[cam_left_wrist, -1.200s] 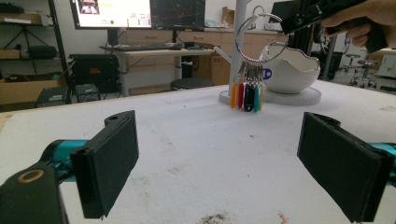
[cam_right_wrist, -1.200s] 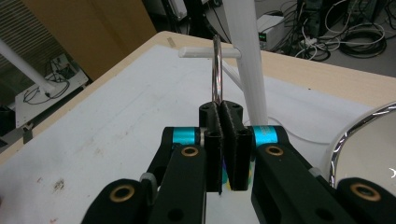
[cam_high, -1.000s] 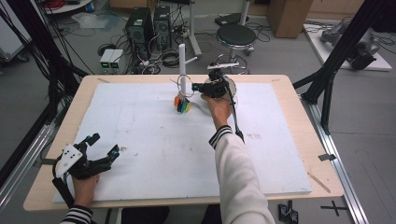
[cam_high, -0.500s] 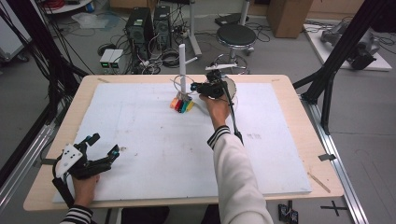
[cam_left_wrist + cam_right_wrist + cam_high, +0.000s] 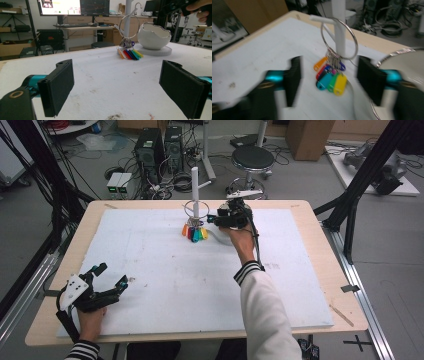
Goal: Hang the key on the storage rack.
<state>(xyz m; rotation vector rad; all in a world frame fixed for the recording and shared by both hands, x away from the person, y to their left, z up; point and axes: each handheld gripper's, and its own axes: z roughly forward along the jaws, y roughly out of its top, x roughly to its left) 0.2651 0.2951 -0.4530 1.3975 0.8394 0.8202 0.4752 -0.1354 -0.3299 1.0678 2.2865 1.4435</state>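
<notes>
While the wide wooden table [image 5: 320, 285] with its white foam sheet [image 5: 165, 265] lies mostly bare in front of me, the work sits at the far edge. There I see a white egg-shaped ceramic bowl [image 5: 153, 35] on its round pad, and just beside it a slim white upright post with a side peg [image 5: 195, 187]. A large steel key ring [image 5: 342, 37] hangs on that peg, and its bunch of coloured plastic key tags [image 5: 329, 76] droops to the sheet at the foot of the post.

My right gripper [image 5: 212, 218] hovers just beside the post, and its jaws have just been opening: they stand apart either side of the tags, the pads not pressing on anything. My left gripper [image 5: 111, 276] rests at the near left corner, well apart from all this, jaws spread with nothing between them.

I judge the ring to be light, stiff and slippery wire, likely to swing and rotate in a pinch, while the tags are loose and will dangle and rattle. I would take hold of the ring's lower arc, just above the tags, squeezing across the wire.
</notes>
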